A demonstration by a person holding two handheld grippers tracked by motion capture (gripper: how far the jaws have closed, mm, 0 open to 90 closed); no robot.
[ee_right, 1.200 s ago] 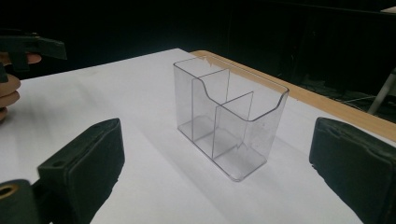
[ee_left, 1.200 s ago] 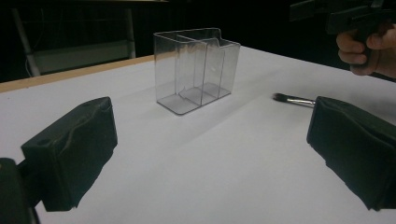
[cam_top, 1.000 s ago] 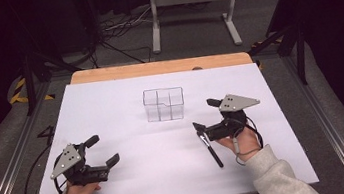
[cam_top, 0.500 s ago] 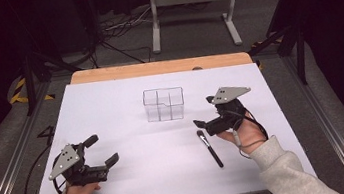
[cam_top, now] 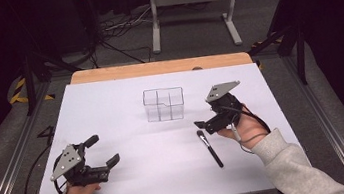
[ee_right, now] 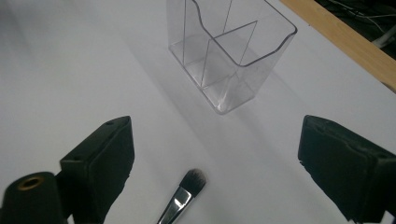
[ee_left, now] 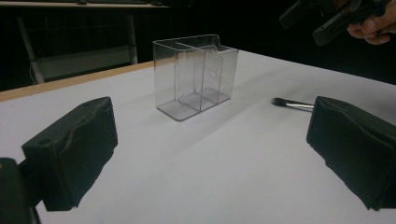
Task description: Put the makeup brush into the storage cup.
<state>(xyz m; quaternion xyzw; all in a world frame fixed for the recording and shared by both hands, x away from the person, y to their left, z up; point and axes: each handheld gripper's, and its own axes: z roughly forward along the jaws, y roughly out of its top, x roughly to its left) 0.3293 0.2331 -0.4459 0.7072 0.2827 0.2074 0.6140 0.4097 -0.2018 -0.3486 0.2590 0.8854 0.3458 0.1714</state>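
Both tools stand spread and empty: the right tool (cam_top: 210,123) has lifted off the slim black-handled makeup brush (cam_top: 209,147), now lying free on the white bench (cam_top: 111,110) near-right of the clear plastic divided organiser (cam_top: 163,104), left tool (cam_top: 100,151) idle.

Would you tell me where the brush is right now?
In the high view the brush lies flat on the table, right of centre, bristles near the right gripper.

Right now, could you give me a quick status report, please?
Left gripper open, empty. Right gripper open above brush. Brush flat on table. Clear organizer empty, path unobstructed.
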